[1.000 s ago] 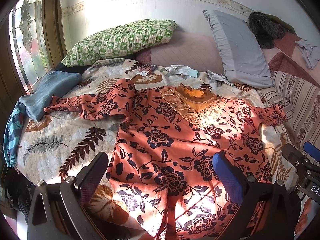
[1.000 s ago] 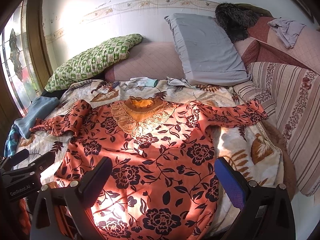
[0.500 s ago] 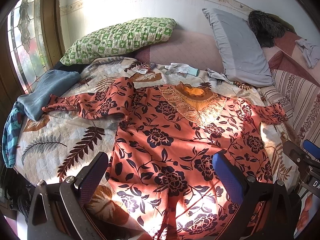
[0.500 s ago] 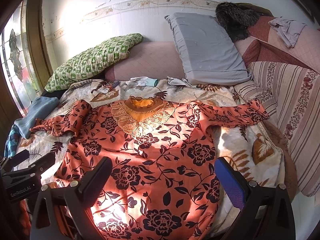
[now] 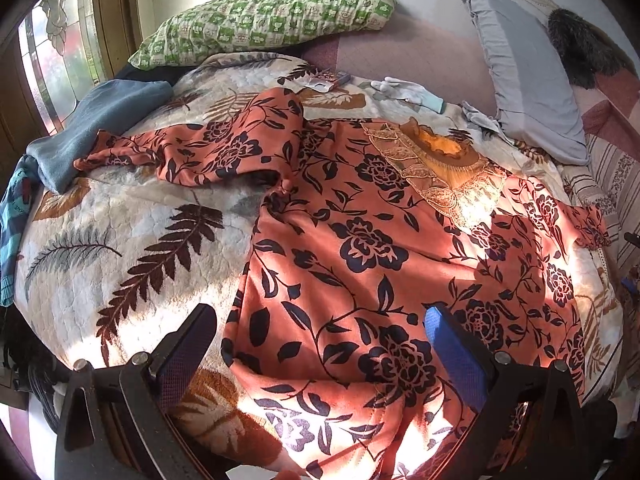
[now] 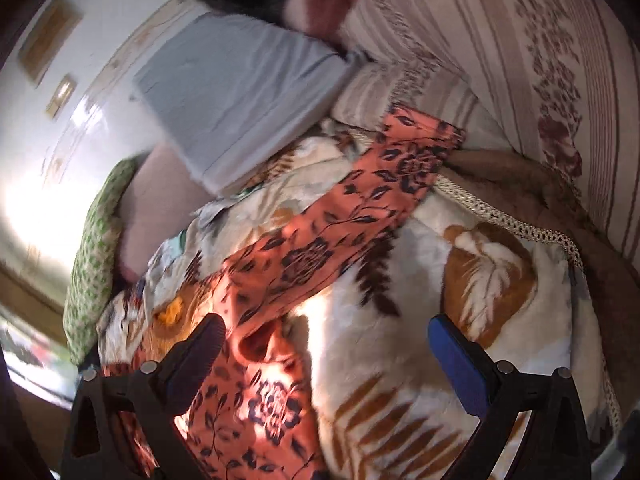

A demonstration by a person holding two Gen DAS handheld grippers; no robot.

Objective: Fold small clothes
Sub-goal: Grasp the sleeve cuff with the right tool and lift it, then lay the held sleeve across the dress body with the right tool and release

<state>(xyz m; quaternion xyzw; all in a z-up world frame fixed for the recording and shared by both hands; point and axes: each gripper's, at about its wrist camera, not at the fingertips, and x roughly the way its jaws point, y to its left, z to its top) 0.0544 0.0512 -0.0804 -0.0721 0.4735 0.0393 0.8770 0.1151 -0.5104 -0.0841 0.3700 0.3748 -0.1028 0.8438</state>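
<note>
while both grippers (image 5: 320, 340) (image 6: 326, 344) gape, blouse (image 5: 360, 240) flat on bed (image 5: 120, 240), r view blurry.

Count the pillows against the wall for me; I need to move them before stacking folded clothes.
2. The green checkered pillow leans at the back left; the grey pillow leans at the back right. Others may lie out of frame.

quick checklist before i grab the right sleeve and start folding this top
1. Right gripper open: ok, nothing between its fingers.
2. Left gripper open: ok, empty above the hem.
3. Top spread flat on the blanket: mostly ok, front up.
4. Right sleeve stretched out: ok, cuff lies near the striped cushion.
5. Left sleeve flat: not ok, bunched.
6. Right gripper lined up on the sleeve: cannot tell, the view is blurred.
</note>
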